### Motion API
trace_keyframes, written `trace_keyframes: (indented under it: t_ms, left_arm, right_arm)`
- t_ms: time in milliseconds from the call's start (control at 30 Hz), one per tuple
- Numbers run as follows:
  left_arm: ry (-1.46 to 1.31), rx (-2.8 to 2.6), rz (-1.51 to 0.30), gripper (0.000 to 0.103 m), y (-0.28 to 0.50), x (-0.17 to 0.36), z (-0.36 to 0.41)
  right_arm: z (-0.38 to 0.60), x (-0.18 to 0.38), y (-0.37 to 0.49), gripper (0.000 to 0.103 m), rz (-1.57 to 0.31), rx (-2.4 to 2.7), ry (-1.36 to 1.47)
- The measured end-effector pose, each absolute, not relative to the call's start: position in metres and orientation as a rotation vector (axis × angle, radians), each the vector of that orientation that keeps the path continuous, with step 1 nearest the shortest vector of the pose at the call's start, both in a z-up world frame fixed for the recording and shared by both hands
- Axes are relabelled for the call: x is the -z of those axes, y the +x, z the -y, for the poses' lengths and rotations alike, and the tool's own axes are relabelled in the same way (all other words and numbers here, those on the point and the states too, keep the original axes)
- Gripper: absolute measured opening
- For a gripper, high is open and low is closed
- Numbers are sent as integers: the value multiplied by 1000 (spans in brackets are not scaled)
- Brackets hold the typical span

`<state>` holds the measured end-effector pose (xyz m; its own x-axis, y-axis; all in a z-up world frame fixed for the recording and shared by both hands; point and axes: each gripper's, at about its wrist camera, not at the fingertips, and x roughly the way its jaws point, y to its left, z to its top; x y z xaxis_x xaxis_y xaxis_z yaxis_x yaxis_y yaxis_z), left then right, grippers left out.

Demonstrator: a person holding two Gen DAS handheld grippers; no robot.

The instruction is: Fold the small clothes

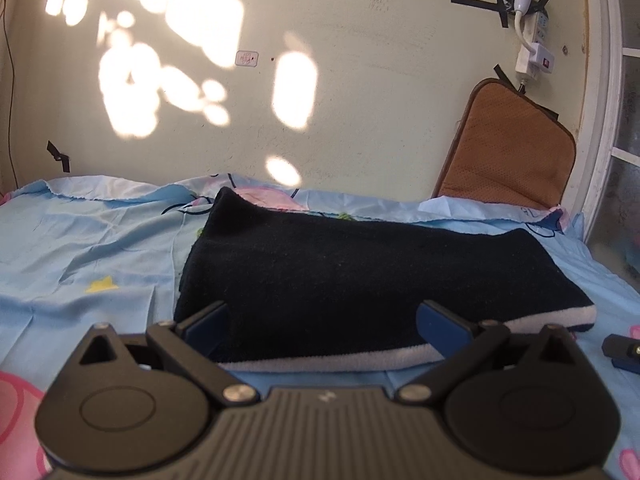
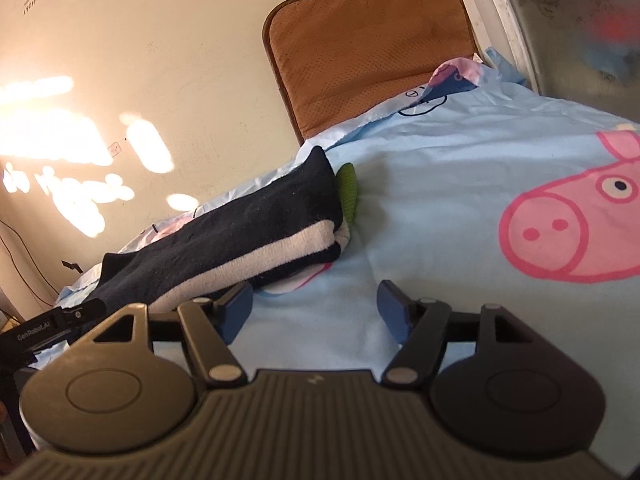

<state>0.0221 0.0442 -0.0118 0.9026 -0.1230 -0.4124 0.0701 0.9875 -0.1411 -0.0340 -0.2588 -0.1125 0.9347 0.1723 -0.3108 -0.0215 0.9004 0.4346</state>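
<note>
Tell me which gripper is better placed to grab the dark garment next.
Left, probably. The left gripper is open, straddling the dark garment at its white hem. The right gripper is open over bare sheet.

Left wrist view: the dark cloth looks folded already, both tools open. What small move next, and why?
Probably ease the left tool forward and close on the near white-trimmed edge of the dark navy fleece cloth. It lies folded on the light blue cartoon bedsheet between that tool's spread fingers, while the right tool hangs open beside it over bare sheet.
</note>
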Motion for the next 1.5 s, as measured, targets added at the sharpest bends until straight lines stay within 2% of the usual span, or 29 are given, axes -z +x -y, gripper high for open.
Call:
trace_keyframes:
  t_ms: [567, 1067, 1400, 1500]
  left_arm:
    - [-173, 82, -476, 103, 26, 14, -52]
    - [-229, 105, -493, 103, 25, 15, -66]
    - [-253, 121, -507, 103, 28, 16, -68]
    - [-262, 130, -516, 103, 30, 17, -68]
  right_arm:
    - [260, 114, -35, 77, -346, -124, 460]
    - [291, 113, -31, 79, -363, -234, 687]
    - [303, 104, 52, 79, -514, -270, 732]
    - [303, 105, 72, 80, -499, -279, 737]
